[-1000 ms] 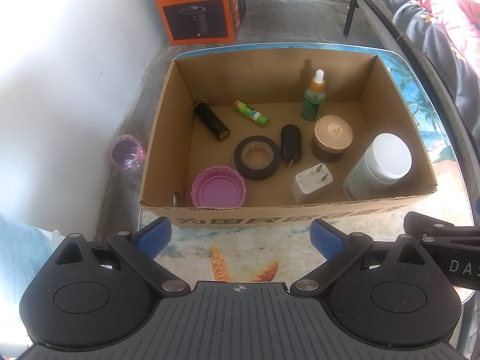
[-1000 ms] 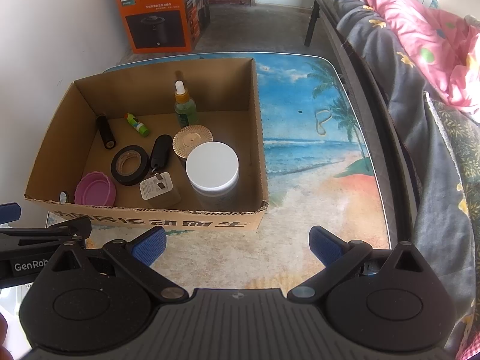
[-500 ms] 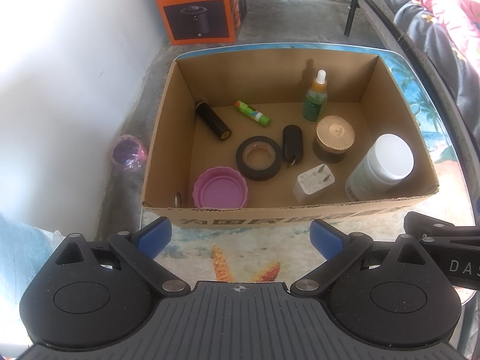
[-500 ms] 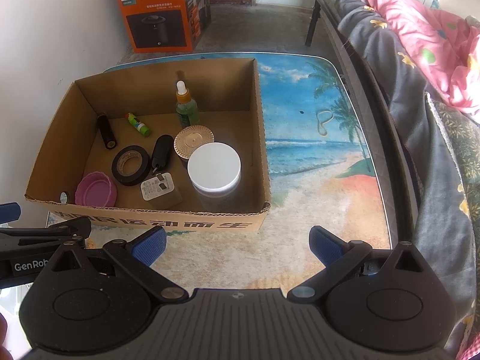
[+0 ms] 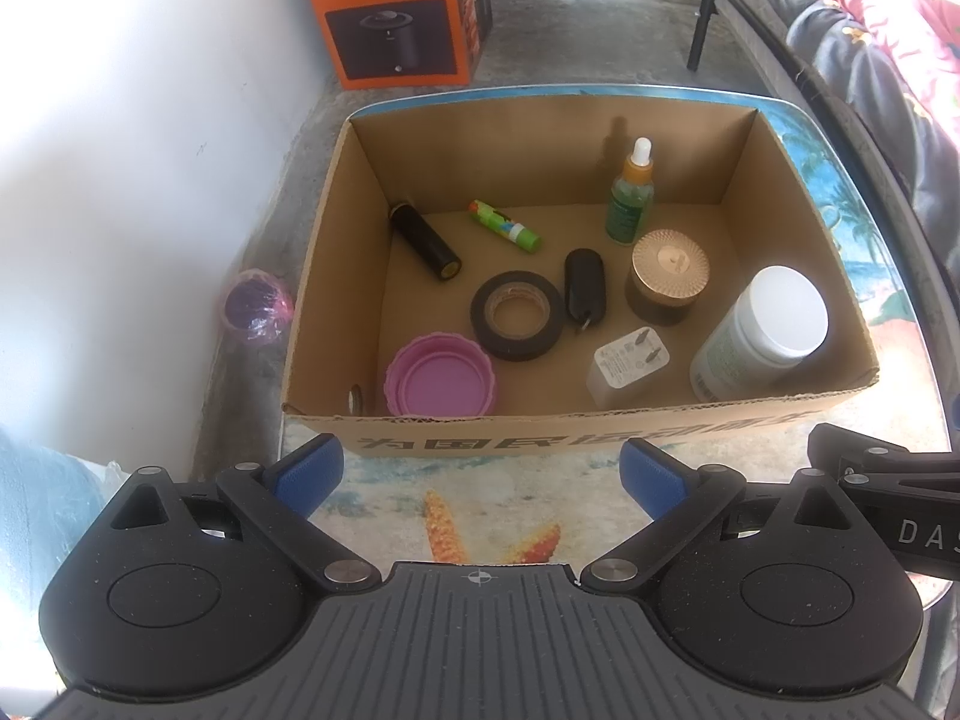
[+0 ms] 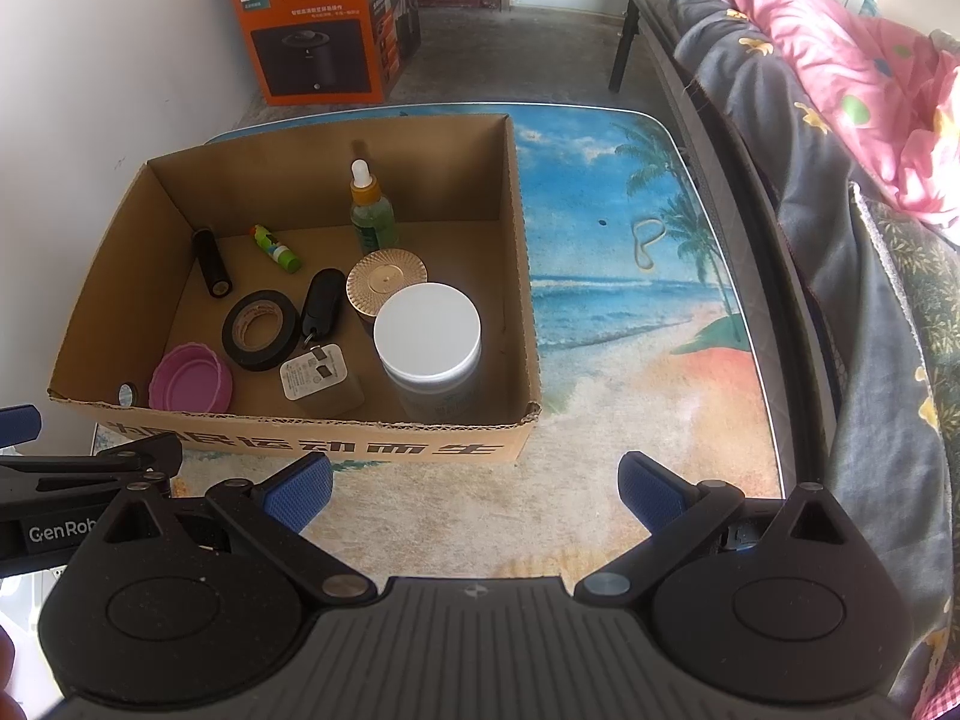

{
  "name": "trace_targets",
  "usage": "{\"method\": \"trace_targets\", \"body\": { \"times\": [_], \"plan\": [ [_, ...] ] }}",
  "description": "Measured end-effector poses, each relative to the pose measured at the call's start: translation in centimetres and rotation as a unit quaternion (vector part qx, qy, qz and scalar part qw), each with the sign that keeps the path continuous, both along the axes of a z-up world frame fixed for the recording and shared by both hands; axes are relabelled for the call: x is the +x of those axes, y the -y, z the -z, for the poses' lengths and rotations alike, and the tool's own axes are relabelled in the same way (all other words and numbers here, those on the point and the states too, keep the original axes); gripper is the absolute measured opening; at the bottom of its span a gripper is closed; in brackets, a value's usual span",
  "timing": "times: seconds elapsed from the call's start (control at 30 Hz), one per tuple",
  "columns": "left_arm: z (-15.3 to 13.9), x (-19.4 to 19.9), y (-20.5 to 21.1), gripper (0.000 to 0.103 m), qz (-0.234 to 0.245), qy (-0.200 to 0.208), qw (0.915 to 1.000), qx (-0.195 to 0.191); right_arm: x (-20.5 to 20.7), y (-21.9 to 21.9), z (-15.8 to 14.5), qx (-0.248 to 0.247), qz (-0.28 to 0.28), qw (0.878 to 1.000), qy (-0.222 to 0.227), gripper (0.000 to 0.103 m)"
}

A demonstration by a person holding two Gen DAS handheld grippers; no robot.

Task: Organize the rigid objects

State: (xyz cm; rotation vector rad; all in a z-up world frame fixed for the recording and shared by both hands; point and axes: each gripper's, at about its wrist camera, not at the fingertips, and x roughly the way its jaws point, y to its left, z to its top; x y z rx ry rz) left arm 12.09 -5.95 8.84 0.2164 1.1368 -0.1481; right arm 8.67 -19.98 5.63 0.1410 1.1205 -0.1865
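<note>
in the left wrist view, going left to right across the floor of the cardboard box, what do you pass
black cylinder → pink lid → glue stick → black tape roll → black key fob → gold-lidded jar → white-capped bottle

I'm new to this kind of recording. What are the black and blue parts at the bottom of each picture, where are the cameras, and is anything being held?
Each picture comes from a fisheye camera mounted on a hand-held two-finger gripper, looking forward along its blue-padded fingers. The left gripper and the right gripper are both open and hold nothing.

Ahead, on a beach-print table, stands an open cardboard box. Inside it lie a black tape roll, a pink lid, a white charger plug, a white-lidded jar, a gold-lidded jar, a green dropper bottle, a glue stick, a black cylinder and a black key fob.
</note>
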Motion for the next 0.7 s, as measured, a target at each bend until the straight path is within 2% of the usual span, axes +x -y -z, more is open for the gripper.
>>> {"method": "trace_targets", "body": {
  "times": [0.7],
  "plan": [
    [0.15,0.05,-0.24,0.099,0.000,-0.002,1.0000,0.000,0.02,-0.07,0.20,0.001,0.000,1.000,0.000,0.103]
  ]
}}
